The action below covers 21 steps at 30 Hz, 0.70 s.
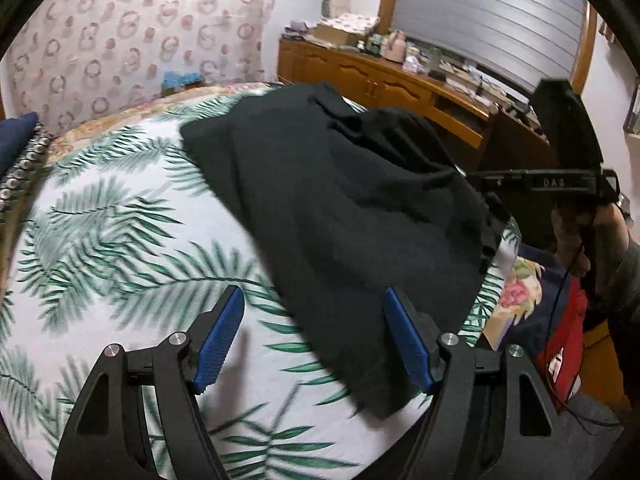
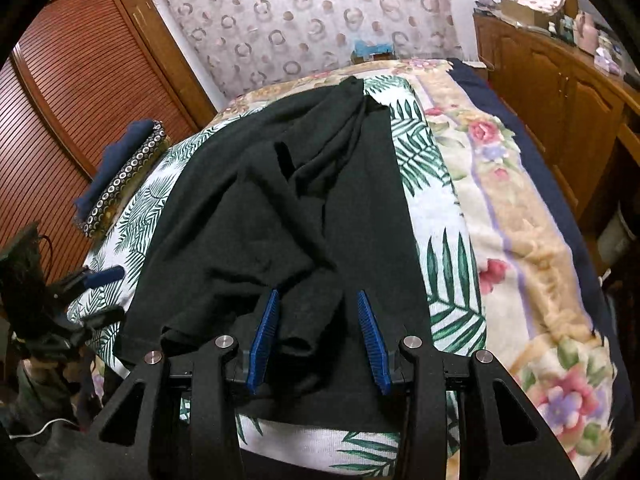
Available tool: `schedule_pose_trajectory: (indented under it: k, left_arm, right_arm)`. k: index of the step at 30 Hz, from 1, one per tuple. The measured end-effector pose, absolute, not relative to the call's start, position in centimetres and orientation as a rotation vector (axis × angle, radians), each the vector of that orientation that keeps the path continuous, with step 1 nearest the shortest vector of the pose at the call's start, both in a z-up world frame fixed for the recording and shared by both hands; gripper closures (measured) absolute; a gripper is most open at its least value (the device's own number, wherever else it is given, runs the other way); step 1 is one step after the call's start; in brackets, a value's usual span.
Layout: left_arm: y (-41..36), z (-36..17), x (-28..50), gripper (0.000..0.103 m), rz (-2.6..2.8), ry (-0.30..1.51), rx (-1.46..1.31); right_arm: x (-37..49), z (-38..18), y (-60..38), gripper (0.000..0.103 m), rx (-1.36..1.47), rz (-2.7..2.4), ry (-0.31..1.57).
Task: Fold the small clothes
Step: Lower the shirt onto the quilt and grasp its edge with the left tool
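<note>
Blue pads (image 2: 266, 340) of the right gripper (image 2: 320, 340) stand spread apart just over the near end of the garment (image 2: 288, 208), with a rumpled fold of black cloth lying between them; neither pad presses on it, so the jaws hold nothing. From the left wrist view, the left gripper (image 1: 314, 340) is likewise spread wide, its fingers (image 1: 222, 340) apart above the sheet (image 1: 120, 232), the right one over the garment's near corner (image 1: 360, 240) and the left one over bare print.

Black and creased, the garment lies loosely spread on the palm-leaf sheet (image 2: 448, 216), running from the near edge of the bed toward the far end, with folds bunched along its middle and a narrower part reaching the far side. In the right wrist view the left gripper (image 2: 94, 292) shows at the far left, beside the garment's edge, with its blue pad visible. In the left wrist view the right gripper (image 1: 552, 184) appears at the right, held by a hand (image 1: 576, 240), close to the garment's raised edge.

Under the sheet lies a floral blanket (image 2: 520, 240), and beyond that a navy cover (image 2: 560, 184) along the bed's side. A folded stack (image 2: 120, 176) of navy and patterned cloth sits on the bed's other side. A wooden cabinet (image 2: 560, 92) with clutter on top stands along one wall, a slatted wardrobe (image 2: 80, 92) along the other, and a ring-patterned curtain (image 2: 312, 24) hangs behind the bed.
</note>
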<state>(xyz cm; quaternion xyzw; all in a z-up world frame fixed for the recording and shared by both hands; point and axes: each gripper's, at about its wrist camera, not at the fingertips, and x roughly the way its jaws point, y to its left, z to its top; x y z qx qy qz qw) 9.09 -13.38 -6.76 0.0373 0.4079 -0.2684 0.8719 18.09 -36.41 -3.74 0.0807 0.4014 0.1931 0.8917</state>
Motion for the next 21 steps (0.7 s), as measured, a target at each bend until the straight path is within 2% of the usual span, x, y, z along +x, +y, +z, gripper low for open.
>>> schedule_pose_trajectory:
  k: [2, 3, 4, 6, 18, 21]
  left_arm:
    - [-14.1, -7.3, 8.9, 0.03, -0.573, 0.868, 0.08]
    - [-14.3, -7.5, 8.8, 0.03, -0.576, 0.874, 0.081]
    - [-14.5, -7.6, 8.8, 0.03, -0.579, 0.878, 0.084]
    - [-14.8, -7.7, 8.5, 0.03, -0.583, 0.881, 0.087]
    - [-14.2, -6.4, 7.0, 0.03, -0.614, 0.854, 0.062]
    - [-14.6, -6.6, 6.5, 0.03, -0.634, 0.864, 0.069]
  right_arm:
    - [17.9, -3.6, -36.6, 0.061, 0.166, 0.404, 0.826]
    - [17.8, -3.6, -36.7, 0.074, 0.166, 0.407, 0.815]
    - [17.6, -3.6, -36.5, 0.092, 0.164, 0.417, 0.812]
    - [17.0, -3.3, -36.2, 0.098, 0.151, 0.446, 0.804]
    - [10.0, 1.6, -39.8, 0.099, 0.092, 0.393, 0.604]
    - [9.0, 0.5, -41.2, 0.099, 0.084, 0.338, 0.63]
